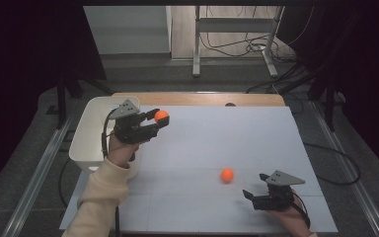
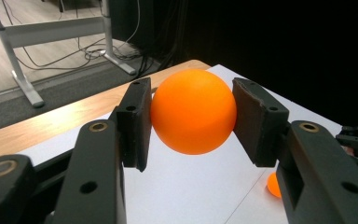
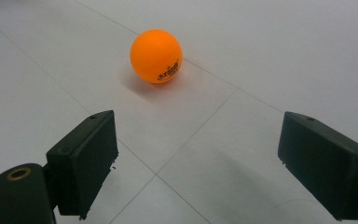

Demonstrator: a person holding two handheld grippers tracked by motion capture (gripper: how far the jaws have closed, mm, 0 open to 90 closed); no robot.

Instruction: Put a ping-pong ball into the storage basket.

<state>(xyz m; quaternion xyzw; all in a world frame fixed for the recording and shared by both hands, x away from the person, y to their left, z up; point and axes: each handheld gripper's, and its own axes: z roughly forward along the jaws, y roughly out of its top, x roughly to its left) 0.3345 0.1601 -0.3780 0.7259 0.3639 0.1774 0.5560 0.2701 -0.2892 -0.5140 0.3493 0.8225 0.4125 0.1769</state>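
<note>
Behind the left gripper [image 1: 154, 120] sits a white tub [image 1: 91, 129], partly hidden by the hand and sleeve. Its fingers [image 2: 137, 122] are clamped on an orange ball [image 2: 194, 111], held up over the bench [image 1: 256, 133]. Another orange ball [image 3: 156, 56] lies on the bench, just ahead of the right gripper [image 3: 200, 163], whose fingers are wide apart with nothing between them.

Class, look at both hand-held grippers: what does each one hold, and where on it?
The left hand-held gripper clamps a smooth orange ball across its sides. The right hand-held gripper holds nothing.
</note>
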